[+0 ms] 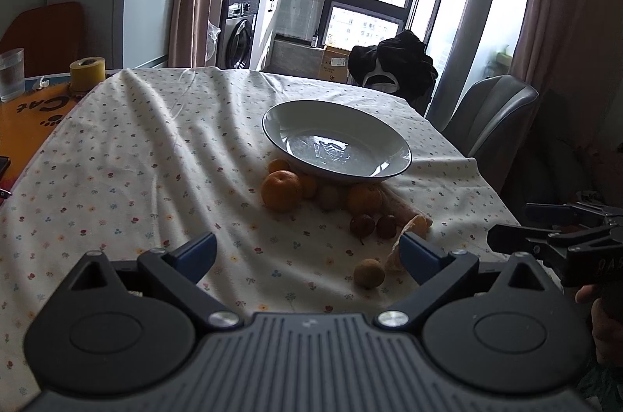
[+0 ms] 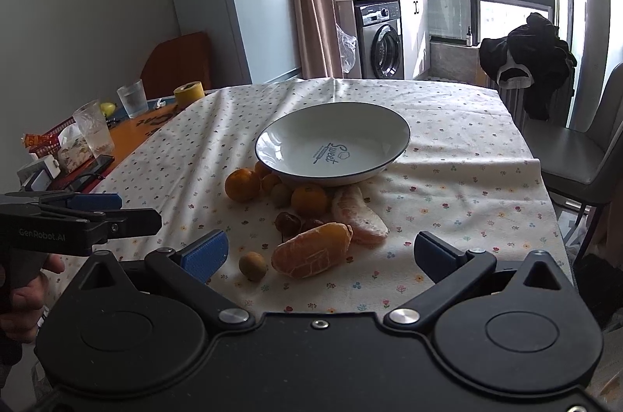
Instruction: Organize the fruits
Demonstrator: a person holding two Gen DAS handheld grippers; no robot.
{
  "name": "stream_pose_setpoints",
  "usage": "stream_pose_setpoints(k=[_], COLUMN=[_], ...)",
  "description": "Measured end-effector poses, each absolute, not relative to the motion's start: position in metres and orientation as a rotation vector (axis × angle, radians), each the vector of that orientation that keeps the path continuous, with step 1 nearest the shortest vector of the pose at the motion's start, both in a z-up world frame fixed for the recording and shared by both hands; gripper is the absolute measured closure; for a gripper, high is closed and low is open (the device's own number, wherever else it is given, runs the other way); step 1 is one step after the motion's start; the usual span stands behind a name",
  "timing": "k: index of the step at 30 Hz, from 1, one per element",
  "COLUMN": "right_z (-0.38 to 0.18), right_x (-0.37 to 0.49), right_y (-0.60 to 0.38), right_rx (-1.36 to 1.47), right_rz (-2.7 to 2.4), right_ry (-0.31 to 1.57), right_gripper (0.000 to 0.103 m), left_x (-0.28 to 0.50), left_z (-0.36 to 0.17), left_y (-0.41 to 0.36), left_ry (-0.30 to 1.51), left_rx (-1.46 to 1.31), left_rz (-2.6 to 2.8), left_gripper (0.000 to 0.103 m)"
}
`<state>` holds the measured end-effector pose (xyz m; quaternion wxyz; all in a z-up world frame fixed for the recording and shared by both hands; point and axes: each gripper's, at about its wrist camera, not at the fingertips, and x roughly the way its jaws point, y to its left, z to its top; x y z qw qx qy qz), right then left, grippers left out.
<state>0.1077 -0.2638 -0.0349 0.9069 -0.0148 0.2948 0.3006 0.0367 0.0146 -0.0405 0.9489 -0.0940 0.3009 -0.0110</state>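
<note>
In the left wrist view, the left tool [image 1: 307, 250] hangs low in the frame with its jaws spread wide and nothing between them. The plate [image 1: 393, 135] sits empty at centre on the tabletop [image 1: 136, 147], and fruit crowds against its near rim: a mandarin [image 1: 281, 190], a second mandarin [image 1: 364, 198], two dark red fruits [image 1: 362, 226] and a small brown fruit [image 1: 368, 273] nearest the tool. A grab at one piece could nudge its round neighbours into rolling over the loose, creased cloth.

In the right wrist view, the right tool [image 2: 319, 252] is likewise spread and empty, low in the frame. Directly ahead lie a peeled orange segment [image 2: 311, 250] and a pale peeled segment [image 2: 358, 213], touching each other. Both look soft; a hard squeeze would likely crush them or leave juice on the pads.
</note>
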Motion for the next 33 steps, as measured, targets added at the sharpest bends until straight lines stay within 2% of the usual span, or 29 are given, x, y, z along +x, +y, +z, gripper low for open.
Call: stream_pose_setpoints(k=[11, 17, 23, 27, 30, 33], right_z=[-0.054, -0.067, -0.077, -0.083, -0.087, -0.089], right_x=[0.129, 0.140, 0.147, 0.150, 0.152, 0.151], right_y=[-0.257, -0.251, -0.248, -0.249, -0.250, -0.251], right_rx=[-0.004, 0.003, -0.006, -0.007, -0.008, -0.019], right_rz=[0.657, 0.676, 0.678, 0.679, 0.681, 0.689], right_ry=[0.644, 0.686, 0.709, 0.730, 0.738, 0.742], right_gripper=[0.000, 0.010, 0.011, 0.017, 0.018, 0.018], left_x=[0.059, 0.070, 0.077, 0.082, 0.086, 0.092], left_z=[-0.063, -0.074, -0.079, -0.081, -0.086, -0.092], left_y=[0.016, 0.013, 0.005, -0.005, -0.012, -0.018], left_ry=[0.664, 0.701, 0.721, 0.726, 0.741, 0.764], left_rx=[-0.207, -0.215, -0.216, -0.213, -0.206, -0.190], left_rz=[-0.050, -0.073, -0.113, -0.146, -0.166, -0.186], left_gripper=[0.025, 0.040, 0.048, 0.048, 0.052, 0.061])
